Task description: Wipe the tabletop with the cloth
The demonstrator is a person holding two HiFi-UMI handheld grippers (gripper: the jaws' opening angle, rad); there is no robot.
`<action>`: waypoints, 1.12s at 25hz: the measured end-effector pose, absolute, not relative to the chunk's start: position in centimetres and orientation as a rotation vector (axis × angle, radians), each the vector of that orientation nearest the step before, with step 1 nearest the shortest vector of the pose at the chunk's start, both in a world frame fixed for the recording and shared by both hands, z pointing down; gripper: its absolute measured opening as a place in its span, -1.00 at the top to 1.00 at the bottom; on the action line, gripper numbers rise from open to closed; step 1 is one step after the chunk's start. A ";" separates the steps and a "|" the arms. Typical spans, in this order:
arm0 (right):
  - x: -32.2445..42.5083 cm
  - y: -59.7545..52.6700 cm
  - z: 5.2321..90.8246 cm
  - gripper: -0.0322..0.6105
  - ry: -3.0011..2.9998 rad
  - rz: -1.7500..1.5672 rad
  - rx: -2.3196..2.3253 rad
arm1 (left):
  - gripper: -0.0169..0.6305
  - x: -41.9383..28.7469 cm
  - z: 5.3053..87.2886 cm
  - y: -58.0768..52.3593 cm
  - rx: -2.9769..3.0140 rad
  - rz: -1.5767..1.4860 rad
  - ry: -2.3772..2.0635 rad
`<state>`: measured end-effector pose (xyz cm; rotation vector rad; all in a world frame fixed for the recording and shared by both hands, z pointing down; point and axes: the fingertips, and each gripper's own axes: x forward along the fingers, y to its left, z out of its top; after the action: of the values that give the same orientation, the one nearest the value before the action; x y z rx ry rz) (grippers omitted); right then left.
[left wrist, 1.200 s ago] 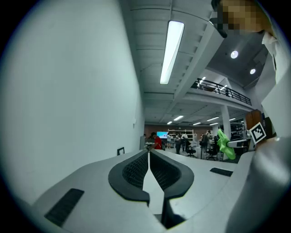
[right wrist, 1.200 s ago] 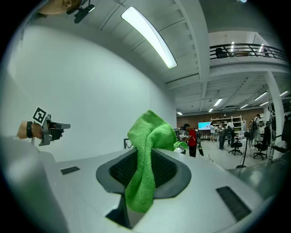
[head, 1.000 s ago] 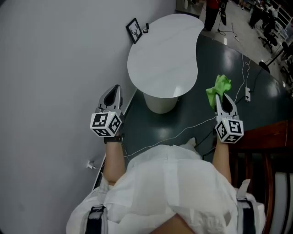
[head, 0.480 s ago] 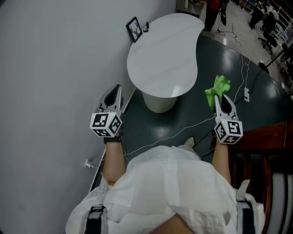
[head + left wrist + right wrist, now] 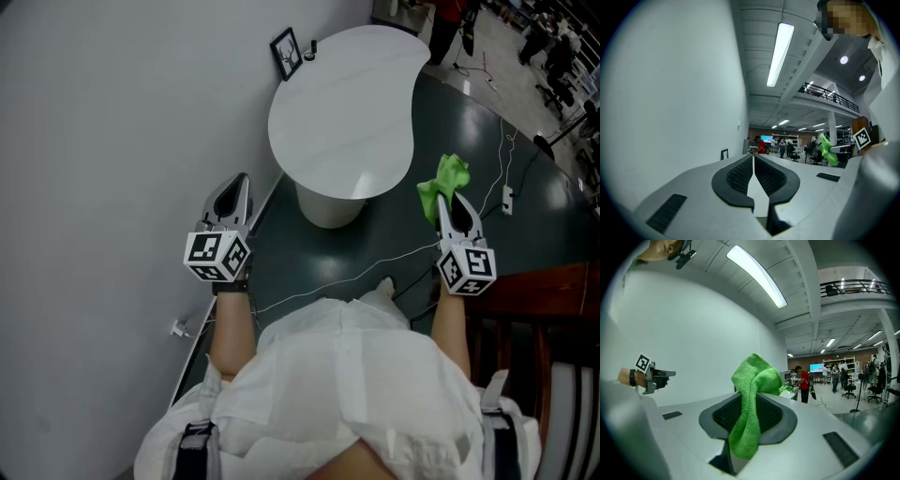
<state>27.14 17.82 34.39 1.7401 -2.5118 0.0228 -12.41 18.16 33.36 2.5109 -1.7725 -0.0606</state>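
While reaching forward, short of the table's [image 5: 342,112] near edge
Pinches cloth [image 5: 443,180] in right gripper [image 5: 449,201], bunched beyond its tips; holds left gripper [image 5: 238,184] pressed together, empty.

You've got two grippers: left gripper [image 5: 240,181], right gripper [image 5: 449,201]. One green cloth [image 5: 446,178]. One white table [image 5: 342,112]. One picture frame [image 5: 285,53] on it. People in the background: too small to count.
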 end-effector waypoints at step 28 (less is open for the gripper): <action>22.6 -9.8 40.8 0.64 -2.605 0.229 1.383 | 0.87 -7.8 36.6 -5.6 2.530 0.082 -1.659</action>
<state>22.62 -9.78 40.79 1.3830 -2.6052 0.2291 -7.79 -5.60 36.62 2.5302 -1.6592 0.0816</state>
